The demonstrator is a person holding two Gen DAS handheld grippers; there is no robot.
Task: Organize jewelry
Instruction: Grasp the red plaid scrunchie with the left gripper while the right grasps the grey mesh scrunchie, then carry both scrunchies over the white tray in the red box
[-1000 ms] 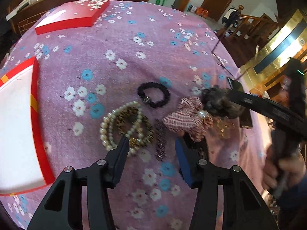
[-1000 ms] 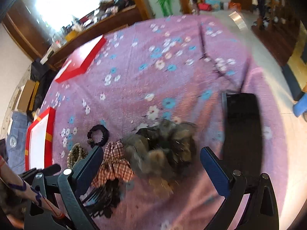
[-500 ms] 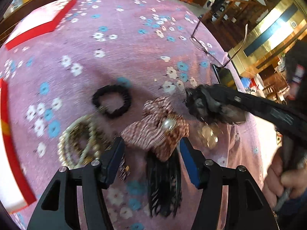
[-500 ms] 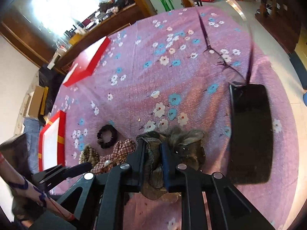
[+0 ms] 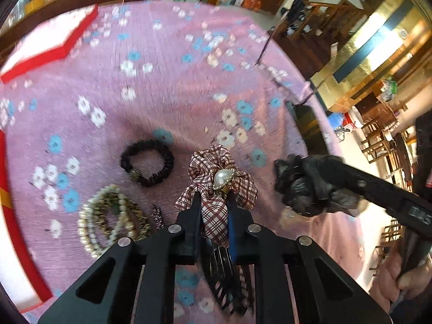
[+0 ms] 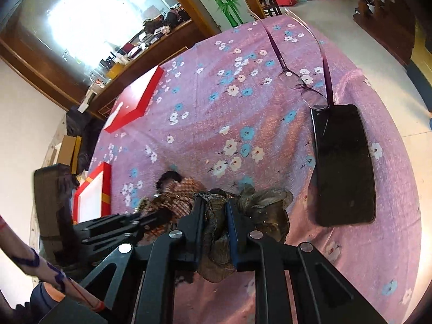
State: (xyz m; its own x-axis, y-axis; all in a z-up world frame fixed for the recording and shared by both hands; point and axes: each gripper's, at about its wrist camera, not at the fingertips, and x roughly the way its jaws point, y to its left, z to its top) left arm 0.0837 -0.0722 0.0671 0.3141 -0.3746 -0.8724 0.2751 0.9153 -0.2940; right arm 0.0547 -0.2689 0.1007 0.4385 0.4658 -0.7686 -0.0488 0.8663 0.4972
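Left gripper (image 5: 213, 210), jaws closing, pinched the plaid scrunchie (image 5: 220, 178) by its fabric, clear of the pearl. Right gripper (image 6: 213, 218) gripped the dark scrunchie (image 6: 259, 202) narrowly; both sat on the bench (image 6: 216, 113), presumably bound for the red box (image 6: 93, 194) at left.

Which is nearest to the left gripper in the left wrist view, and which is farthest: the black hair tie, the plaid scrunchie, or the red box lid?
From the left gripper:
1. Plaid scrunchie, between its closing jaws.
2. Black hair tie, up and to the left.
3. Red box lid, far upper left, at the table's back edge.
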